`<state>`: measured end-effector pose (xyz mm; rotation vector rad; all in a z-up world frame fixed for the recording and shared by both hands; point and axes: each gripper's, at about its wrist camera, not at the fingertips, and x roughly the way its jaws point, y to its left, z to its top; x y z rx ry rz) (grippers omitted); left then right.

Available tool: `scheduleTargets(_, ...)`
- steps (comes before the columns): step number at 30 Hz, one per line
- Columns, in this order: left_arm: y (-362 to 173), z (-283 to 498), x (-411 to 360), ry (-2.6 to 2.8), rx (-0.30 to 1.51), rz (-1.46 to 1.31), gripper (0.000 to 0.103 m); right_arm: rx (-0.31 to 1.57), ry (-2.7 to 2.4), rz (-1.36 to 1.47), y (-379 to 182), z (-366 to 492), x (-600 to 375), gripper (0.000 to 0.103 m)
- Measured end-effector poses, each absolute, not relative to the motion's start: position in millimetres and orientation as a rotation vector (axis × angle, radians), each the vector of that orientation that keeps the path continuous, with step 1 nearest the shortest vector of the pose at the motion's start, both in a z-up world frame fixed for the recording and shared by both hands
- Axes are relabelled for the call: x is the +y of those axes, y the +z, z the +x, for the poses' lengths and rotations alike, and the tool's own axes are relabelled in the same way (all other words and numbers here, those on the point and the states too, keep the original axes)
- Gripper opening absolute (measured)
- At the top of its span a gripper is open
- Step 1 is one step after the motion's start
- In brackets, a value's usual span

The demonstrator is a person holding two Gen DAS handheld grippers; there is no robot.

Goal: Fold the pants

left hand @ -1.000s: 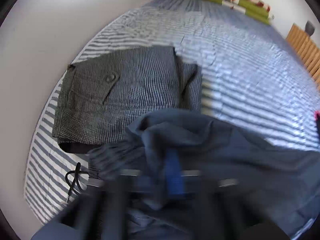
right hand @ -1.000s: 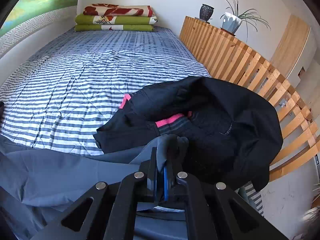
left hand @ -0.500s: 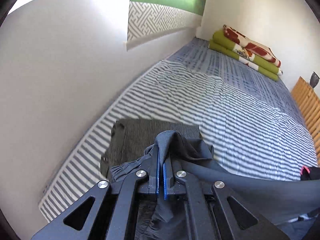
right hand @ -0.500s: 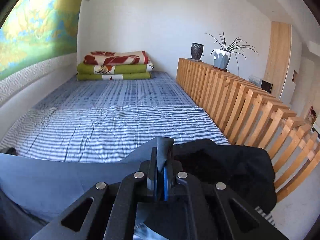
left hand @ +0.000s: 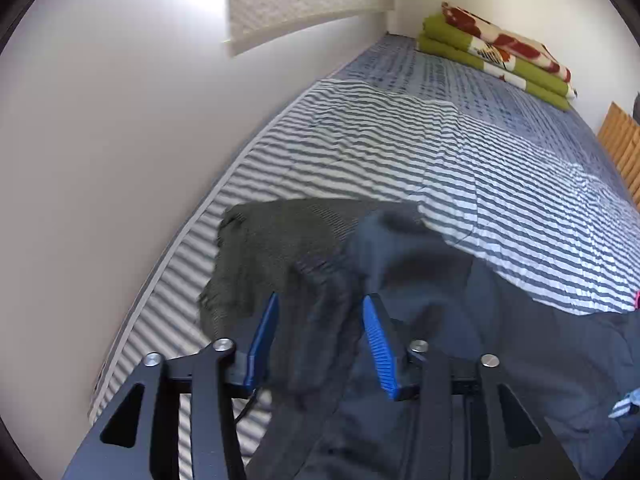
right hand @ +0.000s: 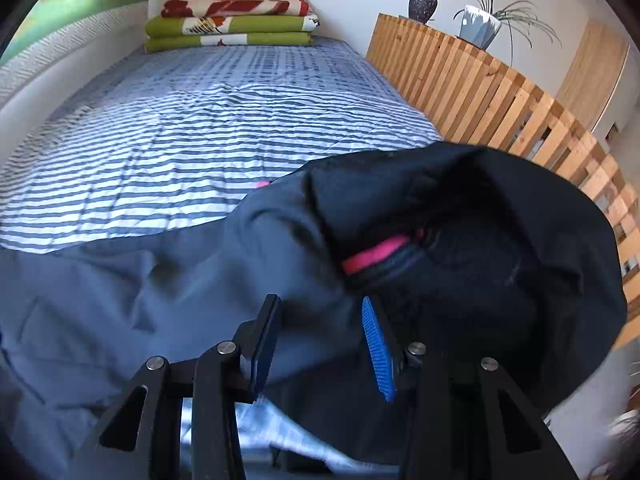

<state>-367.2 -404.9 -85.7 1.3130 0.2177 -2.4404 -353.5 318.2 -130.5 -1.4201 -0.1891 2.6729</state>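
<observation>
Left claw (left hand: pixel 320 332) and right claw (right hand: pixel 320 332) are seen opening, their pads clear of the grey-blue pants (right hand: pixel 168 280) draped between and ahead of them on the bed (right hand: pixel 200 128). Soft, light, limp cloth is judged; edge folds are best pinched.

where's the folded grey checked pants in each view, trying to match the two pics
Left wrist view: the grey checked pants lie left of centre by the wall-side edge of the bed, partly under the blue-grey pants.
Right wrist view: not in it; only the blue-grey pants and a black garment show near the gripper.
Shared landmark: the green and red folded blankets at the far end of the bed.
</observation>
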Motion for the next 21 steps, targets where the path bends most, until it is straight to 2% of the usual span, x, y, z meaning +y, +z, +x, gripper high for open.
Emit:
scheduleTargets(3,-97.4,-316.8,-423.2,-2.439,0.317,1.371,0.061,-0.214,2.765,-1.414,-117.5,-320.3,305.5,0.039)
scheduleTargets(6,-126.5,-273.7,-433.7,-2.400,0.365,1.464,0.061,-0.230,2.935,-1.562,-121.5,-276.7,264.8,0.041)
scheduleTargets(11,-183.7,-227.8,-431.7,-2.330,0.401,1.629,0.061,-0.413,3.100,-1.860,-159.3,-217.0,173.0,0.041)
scheduleTargets(16,-216.2,-224.9,-445.1,-2.247,0.516,1.628,0.062,-0.640,3.210,-2.054,-193.1,-160.8,91.2,0.043)
scheduleTargets(17,-219.8,-223.9,-446.5,-2.257,0.577,1.616,0.057,-0.685,3.237,-2.064,-196.1,-151.2,76.7,0.044)
scheduleTargets(18,-220.4,-223.3,-445.1,-2.278,0.603,1.604,0.035,-0.734,3.256,-2.068,-198.5,-142.5,63.1,0.050)
scheduleTargets(19,-219.2,-222.9,-441.8,-2.287,0.591,1.591,0.030,-0.809,3.272,-2.064,-201.7,-136.1,47.0,0.056)
scheduleTargets(21,-212.4,-221.0,-433.9,-2.305,0.527,1.551,0.019,-0.952,3.289,-2.015,-208.0,-127.0,22.3,0.057)
